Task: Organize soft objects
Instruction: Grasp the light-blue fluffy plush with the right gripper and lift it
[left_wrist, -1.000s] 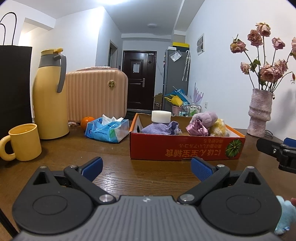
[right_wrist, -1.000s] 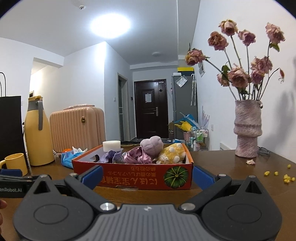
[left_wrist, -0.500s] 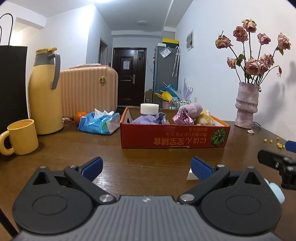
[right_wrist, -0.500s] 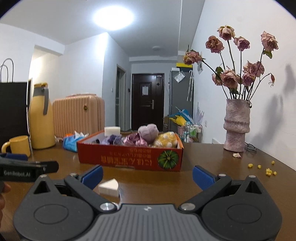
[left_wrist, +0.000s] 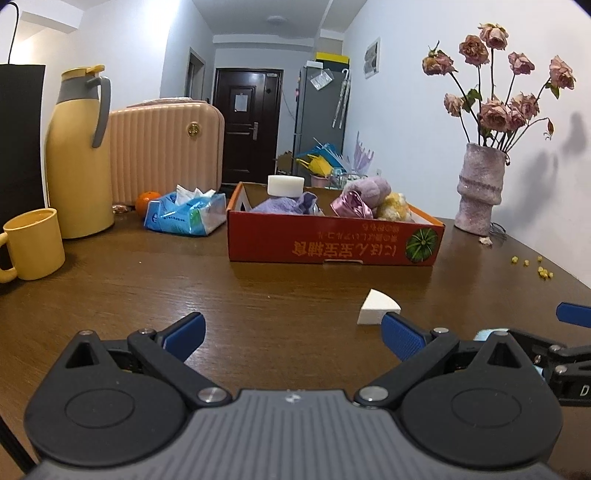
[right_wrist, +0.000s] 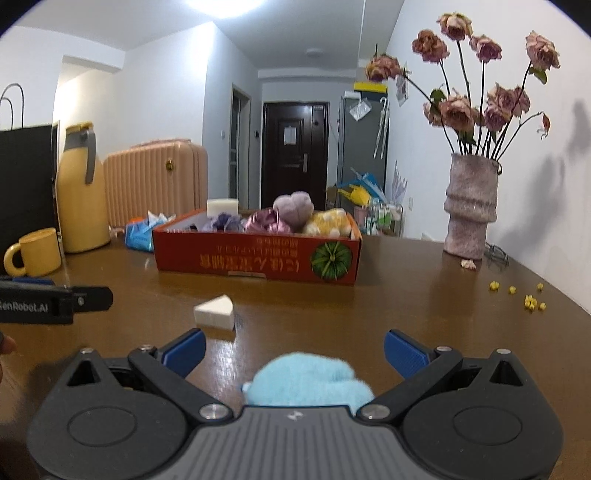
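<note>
A red cardboard box (left_wrist: 332, 242) (right_wrist: 255, 254) stands mid-table, holding a white sponge block, purple cloth, a shiny pink item, a mauve plush and a yellow plush. A white wedge sponge (left_wrist: 378, 307) (right_wrist: 215, 312) lies on the wood in front of it. A fluffy light-blue soft toy (right_wrist: 308, 382) rests on the table between and below my right gripper's (right_wrist: 294, 350) open fingers, not squeezed. My left gripper (left_wrist: 291, 332) is open and empty, low over the table, with the wedge just ahead of its right finger. The right gripper's tip (left_wrist: 569, 345) shows at the left view's right edge.
A yellow mug (left_wrist: 31, 243), yellow thermos (left_wrist: 79, 155), black bag, peach suitcase (left_wrist: 166, 147), orange and blue tissue pack (left_wrist: 184, 214) fill the left and back. A pink vase (left_wrist: 478, 190) of dried roses stands back right, with petals and yellow crumbs (right_wrist: 524, 295) near the right edge.
Both grippers have drawn back from the box and lowered toward the table. The white wedge sponge and the blue toy have come into view near the fingers.
</note>
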